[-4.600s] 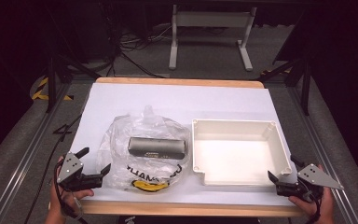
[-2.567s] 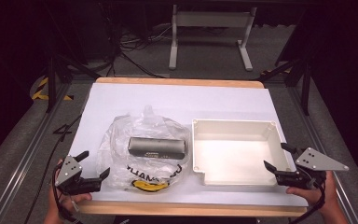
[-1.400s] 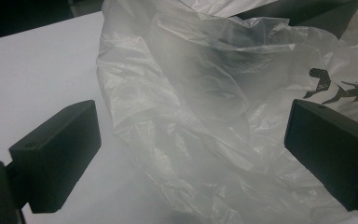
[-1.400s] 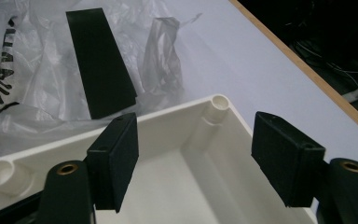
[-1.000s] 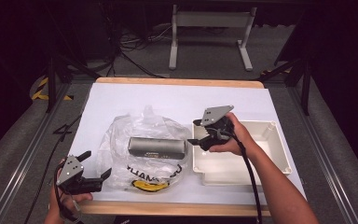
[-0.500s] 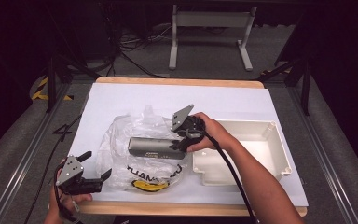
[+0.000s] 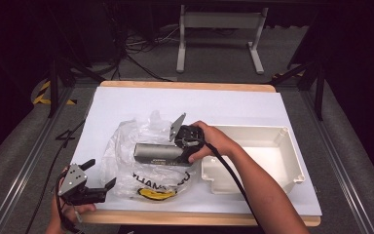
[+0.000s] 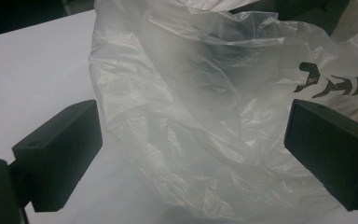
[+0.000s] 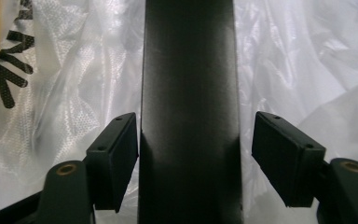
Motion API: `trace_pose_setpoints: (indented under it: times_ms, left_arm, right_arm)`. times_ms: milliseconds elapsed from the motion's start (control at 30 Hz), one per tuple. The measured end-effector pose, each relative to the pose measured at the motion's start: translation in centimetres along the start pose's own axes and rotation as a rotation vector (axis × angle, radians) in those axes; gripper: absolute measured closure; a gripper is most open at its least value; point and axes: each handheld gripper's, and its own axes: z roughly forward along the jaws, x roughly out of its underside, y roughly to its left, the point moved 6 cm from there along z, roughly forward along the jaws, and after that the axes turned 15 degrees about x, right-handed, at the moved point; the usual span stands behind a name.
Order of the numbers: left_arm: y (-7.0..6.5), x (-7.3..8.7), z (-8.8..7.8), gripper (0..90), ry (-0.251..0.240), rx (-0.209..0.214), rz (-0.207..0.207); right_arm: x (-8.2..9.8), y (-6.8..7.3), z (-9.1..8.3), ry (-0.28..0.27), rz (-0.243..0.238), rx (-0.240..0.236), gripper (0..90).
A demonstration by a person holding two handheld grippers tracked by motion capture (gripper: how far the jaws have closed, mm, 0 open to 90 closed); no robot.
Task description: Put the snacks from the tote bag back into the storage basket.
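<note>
A dark grey oblong box [image 7: 158, 152] lies on a crumpled clear plastic bag [image 7: 126, 146] with black and yellow print, left of the table's middle. My right gripper [image 7: 184, 146] is at the box's right end, open. In the right gripper view the box [image 9: 189, 70] runs up between the jaws of this gripper [image 9: 196, 158]; the left jaw touches it and the right jaw stands off with a gap. My left gripper [image 7: 101, 174] rests open at the table's front left. Its jaws flank the bag's edge [image 8: 205, 116] without closing, as the left gripper view [image 8: 191, 154] shows.
A white rectangular tray [image 7: 292, 156] with nothing in it stands right of the bag, and my right forearm crosses its front left corner. A white sheet [image 7: 199, 105] covers the wooden table. Dark floor, cables and a stand lie beyond the far edge.
My right gripper travelled from the table's front right corner, over the tray, leftward to the box's right end. The left gripper stayed almost still at the front left.
</note>
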Motion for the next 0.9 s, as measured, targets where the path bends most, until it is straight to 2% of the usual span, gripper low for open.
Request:
trace_pose_setpoints:
  times_ms: [133, 200, 233, 300, 367, 633, 833, 900]
  left_arm:
    - [0.0, 0.1, 0.0, 4.9, 0.004, 0.001, -0.001]
    - [0.0, 0.1, 0.1, 5.0, 0.008, 0.003, -0.001]
    - [0.0, 0.1, 0.1, 5.0, 0.009, 0.002, -0.002]
    - [0.0, 0.2, 0.1, 5.1, 0.015, 0.004, 0.001]
    - [0.0, 0.2, 0.1, 5.1, 0.014, 0.000, 0.003]
    - [0.0, 0.2, 0.1, 5.2, 0.016, 0.001, 0.004]
    - [0.0, 0.2, 0.1, 5.2, 0.018, 0.002, 0.002]
    - [0.0, 0.2, 0.1, 5.2, 0.018, 0.002, 0.000]
  right_arm:
    - [0.1, 0.1, 0.7, 0.075, -0.031, 0.004, 34.1]
    - [0.1, 0.2, 1.0, 0.089, -0.027, -0.003, 36.2]
    - [0.1, 0.3, 1.1, 0.097, -0.037, -0.007, 40.7]
    - [0.0, 0.4, 1.1, 0.100, -0.049, -0.006, 42.3]
    - [-0.1, 0.4, 1.1, 0.100, -0.067, 0.006, 42.7]
    - [-0.2, 0.4, 0.9, 0.064, -0.068, 0.013, 42.9]
    - [-0.6, 0.3, -0.2, 0.021, -0.073, 0.018, 43.0]
    - [-0.6, 0.2, -0.4, 0.015, -0.074, 0.033, 43.0]
